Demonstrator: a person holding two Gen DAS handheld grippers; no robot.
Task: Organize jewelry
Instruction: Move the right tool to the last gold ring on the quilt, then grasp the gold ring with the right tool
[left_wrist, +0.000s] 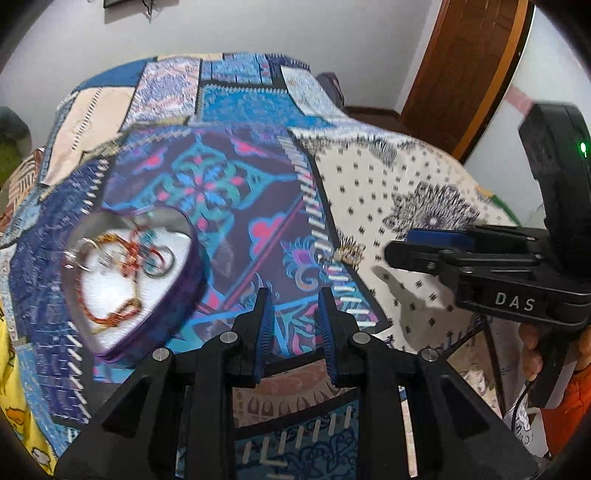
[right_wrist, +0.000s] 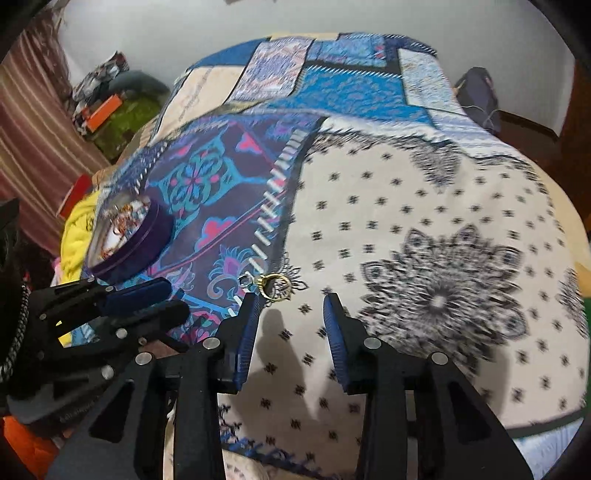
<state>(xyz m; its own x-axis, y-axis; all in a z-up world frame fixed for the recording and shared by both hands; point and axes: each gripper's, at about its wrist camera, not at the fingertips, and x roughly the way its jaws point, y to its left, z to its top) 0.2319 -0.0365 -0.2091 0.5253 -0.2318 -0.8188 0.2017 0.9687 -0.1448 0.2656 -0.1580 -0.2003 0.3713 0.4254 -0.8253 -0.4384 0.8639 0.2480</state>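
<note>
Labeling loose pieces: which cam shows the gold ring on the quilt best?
Right wrist: the gold ring lies just ahead of the open right gripper, fairly sharp. Left wrist shows it farther off, as a blurred glint.

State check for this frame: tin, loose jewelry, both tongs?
Heart-shaped tin: open, no lid in view, bracelets and rings inside.
Gold ring: loose on the bedspread, outside the tin.
Left tongs: open, holding nothing.
Right tongs: open, holding nothing, just short of the ring.
</note>
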